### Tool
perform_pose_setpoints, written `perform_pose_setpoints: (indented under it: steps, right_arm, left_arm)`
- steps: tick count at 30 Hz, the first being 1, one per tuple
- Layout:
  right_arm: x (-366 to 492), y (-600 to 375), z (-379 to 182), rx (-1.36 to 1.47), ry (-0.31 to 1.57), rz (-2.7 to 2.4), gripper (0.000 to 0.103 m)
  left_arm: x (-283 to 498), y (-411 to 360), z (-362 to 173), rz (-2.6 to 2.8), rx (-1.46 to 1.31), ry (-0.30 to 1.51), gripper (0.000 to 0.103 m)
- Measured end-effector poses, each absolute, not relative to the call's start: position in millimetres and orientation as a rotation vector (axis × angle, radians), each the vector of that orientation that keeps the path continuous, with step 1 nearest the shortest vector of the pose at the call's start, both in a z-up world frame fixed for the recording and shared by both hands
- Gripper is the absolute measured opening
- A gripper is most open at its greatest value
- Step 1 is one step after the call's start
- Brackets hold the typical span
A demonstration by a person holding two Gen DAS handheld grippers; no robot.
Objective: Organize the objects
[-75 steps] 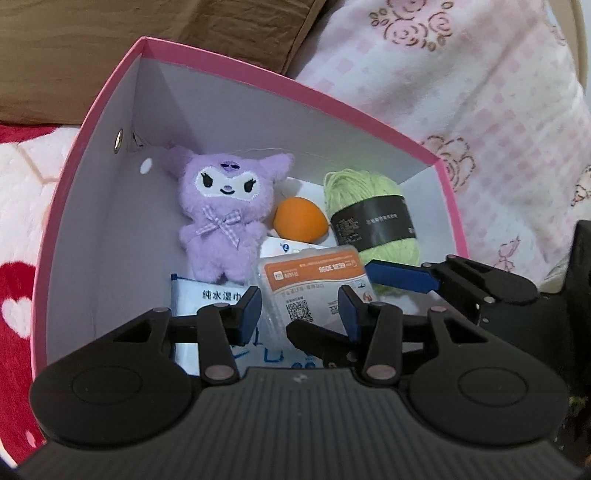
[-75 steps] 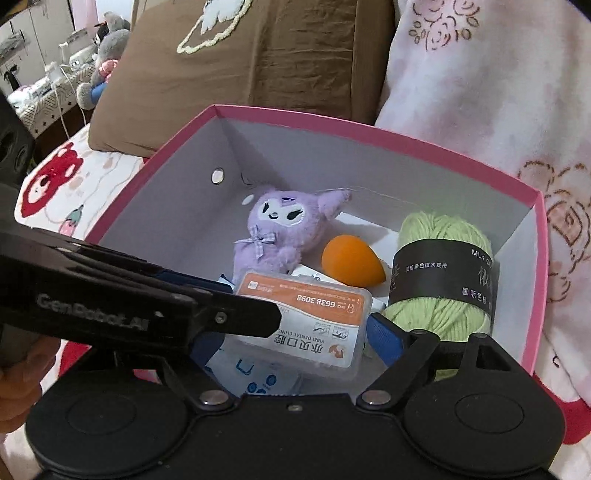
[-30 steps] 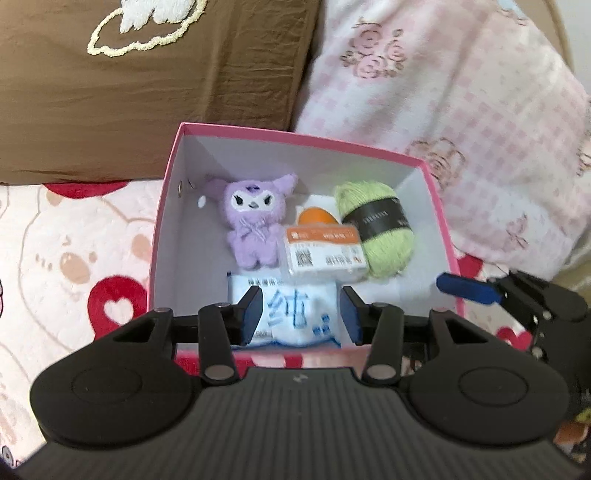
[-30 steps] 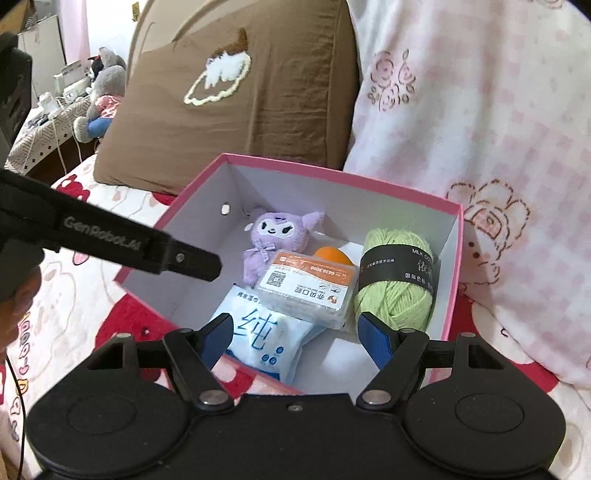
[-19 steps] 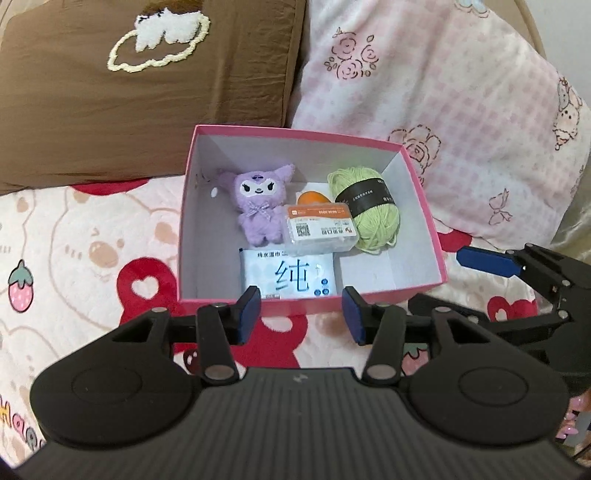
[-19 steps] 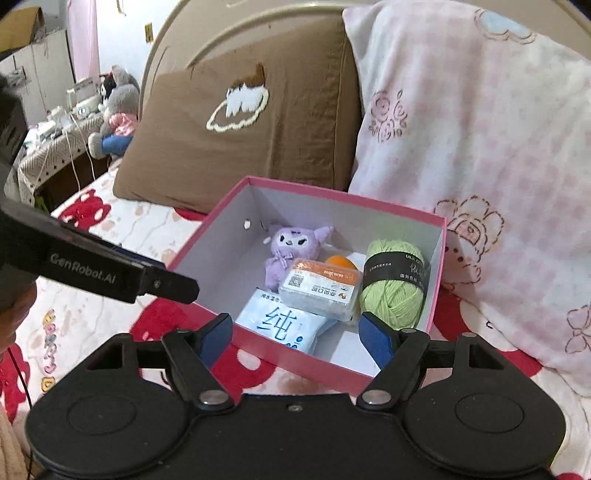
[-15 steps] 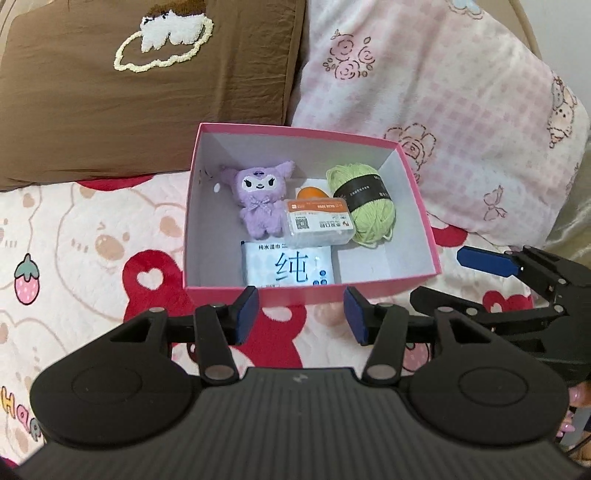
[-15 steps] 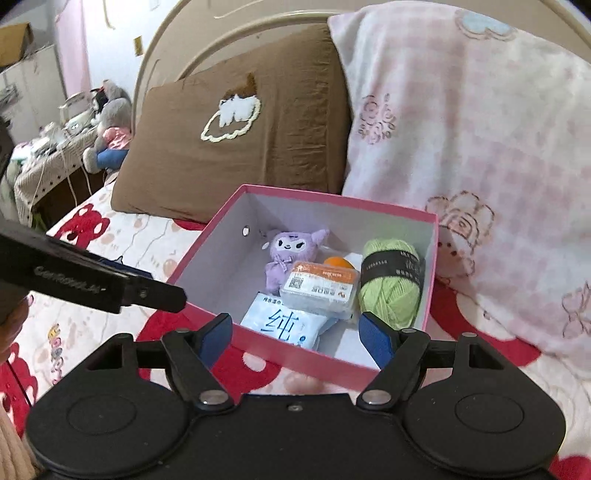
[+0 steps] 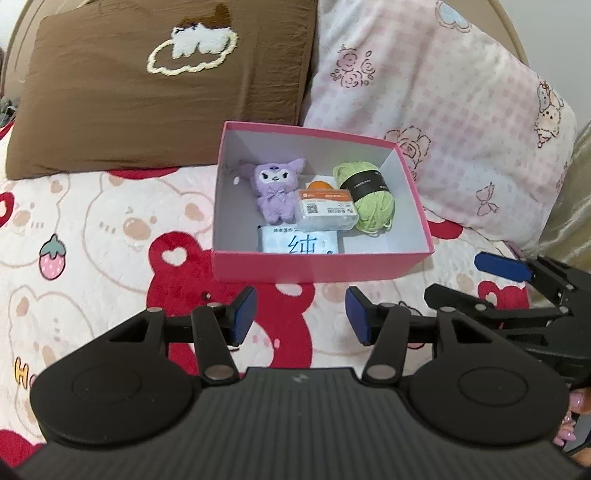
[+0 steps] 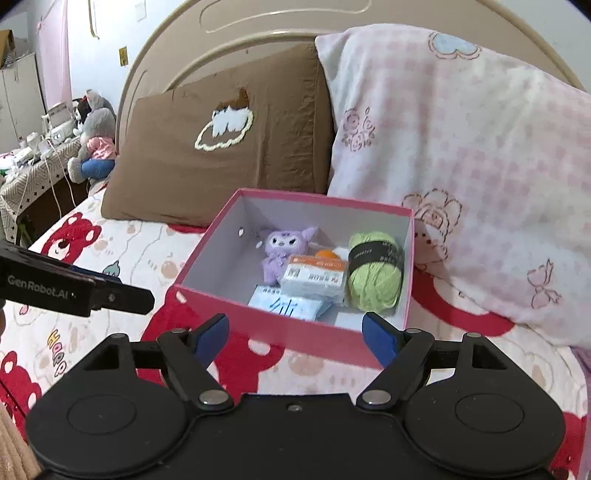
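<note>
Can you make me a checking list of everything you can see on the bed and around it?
Surface: bedspread with red bears.
Job's things: pink box holds a purple plush, green yarn, orange ball, a packet and wipes.
Clutter: nothing seen loose on the bedspread.
Grippers: left hand-held gripper and right hand-held gripper both empty, jaws opening, short of the box.
Cables: white cables hang by the side table.
Surroundings: brown pillow, pink pillow, headboard, grey plush.

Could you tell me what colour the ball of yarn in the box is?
Light green yarn with a black label band, clearest in the left wrist view.
</note>
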State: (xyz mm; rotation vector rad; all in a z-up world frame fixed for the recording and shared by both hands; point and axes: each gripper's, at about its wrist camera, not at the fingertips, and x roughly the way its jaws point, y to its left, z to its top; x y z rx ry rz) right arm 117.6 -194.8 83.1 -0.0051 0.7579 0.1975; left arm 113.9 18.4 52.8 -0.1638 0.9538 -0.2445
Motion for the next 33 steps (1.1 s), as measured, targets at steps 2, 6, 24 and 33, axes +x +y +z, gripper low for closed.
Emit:
perform_pose_setpoints:
  steps: [2,6,24,33]
  right_arm:
    - [113.2,-190.0,81.8,-0.005,0.773,0.194,0.083]
    - [102.2,-181.8,83.3,-0.035,0.763,0.170,0.084]
    - [67.7,-174.8,80.0,0.009,0.763,0.083,0.098]
    - [63.5,-178.1,70.6,0.075,0.848,0.110,0.102]
  left_arm:
    - [107.1,20.3,53.0,-0.237,-0.156,0.950,0.052]
    - [95.1,23.2,53.3,-0.236,-0.160,0.948,0.054]
    - [69.2,11.8,39.2,-0.210,-0.103,0.962,0.066]
    - [67.6,19.5,33.8,-0.143,-0.084,0.954,0.091]
